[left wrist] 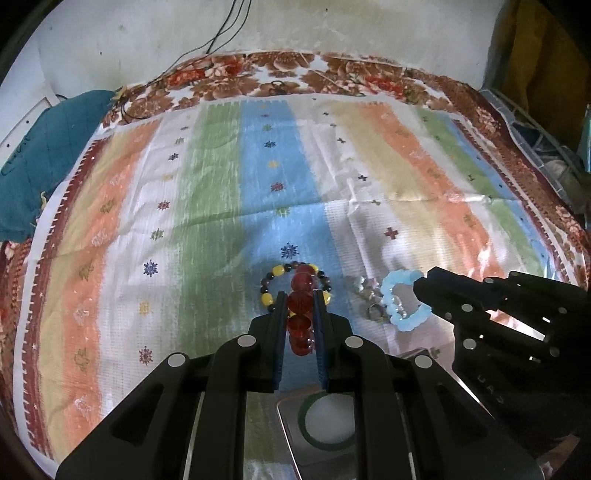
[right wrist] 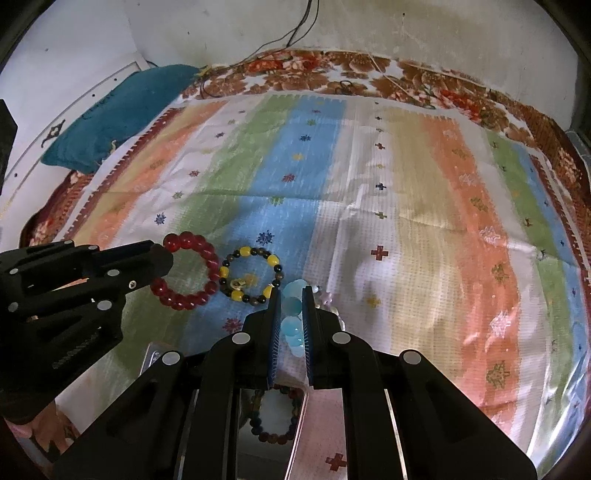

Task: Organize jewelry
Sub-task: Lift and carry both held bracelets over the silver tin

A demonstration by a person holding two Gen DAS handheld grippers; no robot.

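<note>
Red bracelet (left wrist: 300,317) clamped in left gripper (left wrist: 301,295), blue bracelet (right wrist: 291,321) in right gripper (right wrist: 291,291); both angled downward.

The striped cloth (right wrist: 424,192) lies bare across its whole far half and right side, wide room for a hand. Nearer, the yellow-and-black bracelet (right wrist: 251,275) and a small heap of rings (left wrist: 369,299) crowd the middle. A teal cushion (right wrist: 122,110) blocks the far left corner, and wires (right wrist: 295,29) hang down the wall.
</note>
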